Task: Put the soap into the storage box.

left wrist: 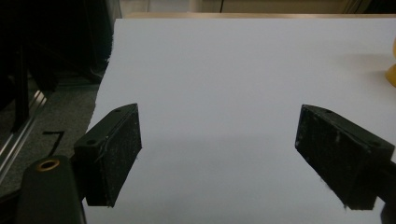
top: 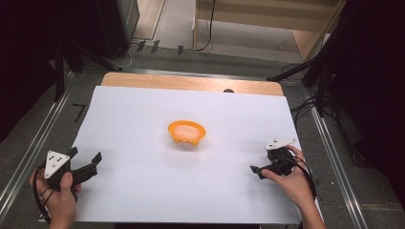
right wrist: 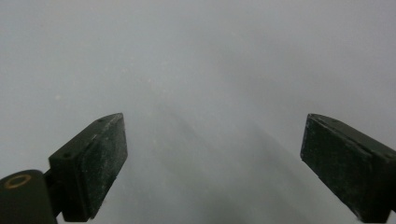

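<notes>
Fingers, left gripper (left wrist: 219, 140): released, spread wide, nothing between them, over the white sheet (top: 143, 191).
Fingers, right gripper (right wrist: 215, 154): released, wide apart, nothing between them, close above the sheet.
Orange bowl (top: 186, 132): upright mid-sheet, between the 2 grippers, well apart from both.
Worktop (top: 191, 82): wooden edge showing beyond the sheet.

Wide open white sheet (top: 143, 191) across the bench. Just an orange bowl (top: 186, 133) blocking dead centre, well apart from both hands.
</notes>
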A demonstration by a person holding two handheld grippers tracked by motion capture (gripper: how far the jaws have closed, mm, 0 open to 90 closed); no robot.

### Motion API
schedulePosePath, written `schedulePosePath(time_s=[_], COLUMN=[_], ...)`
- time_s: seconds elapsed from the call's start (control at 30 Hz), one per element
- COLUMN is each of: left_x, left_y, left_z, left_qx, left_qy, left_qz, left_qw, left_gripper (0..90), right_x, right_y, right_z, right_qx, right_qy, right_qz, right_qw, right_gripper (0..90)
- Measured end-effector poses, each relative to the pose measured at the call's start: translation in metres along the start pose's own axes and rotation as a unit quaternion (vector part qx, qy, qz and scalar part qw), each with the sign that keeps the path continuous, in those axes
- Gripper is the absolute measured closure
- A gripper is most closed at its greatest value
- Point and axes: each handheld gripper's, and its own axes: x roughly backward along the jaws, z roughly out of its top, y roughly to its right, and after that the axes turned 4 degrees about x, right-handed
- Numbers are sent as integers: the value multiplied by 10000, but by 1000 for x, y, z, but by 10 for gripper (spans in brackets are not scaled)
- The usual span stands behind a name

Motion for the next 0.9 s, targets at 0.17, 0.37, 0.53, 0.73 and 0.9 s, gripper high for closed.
schedulePosePath(time_s=[0.17,0.37,0.53,0.73,0.9], left_x=[0,0,1,1,0], left_y=[0,0,0,0,0], left_z=[0,0,0,0,0], left_qx=[0,5,-11,-22,-29], left_qy=[0,2,6,18,6], left_qz=[-4,-7,-30,-25,-26], left_qw=[10000,10000,10000,10000,10000], left_gripper=[154,154,154,154,154], right_x=[1,6,14,23,34], right_y=[-2,-3,-3,2,7], right_z=[-17,-39,-55,-75,-91], right_qx=[-72,-208,-362,-655,-1054], right_qy=[123,504,806,1083,1468], right_qz=[-71,-101,-189,-241,-373], right_qw=[9999,9985,9959,9917,9828], right_gripper=[27,16,15,15,20])
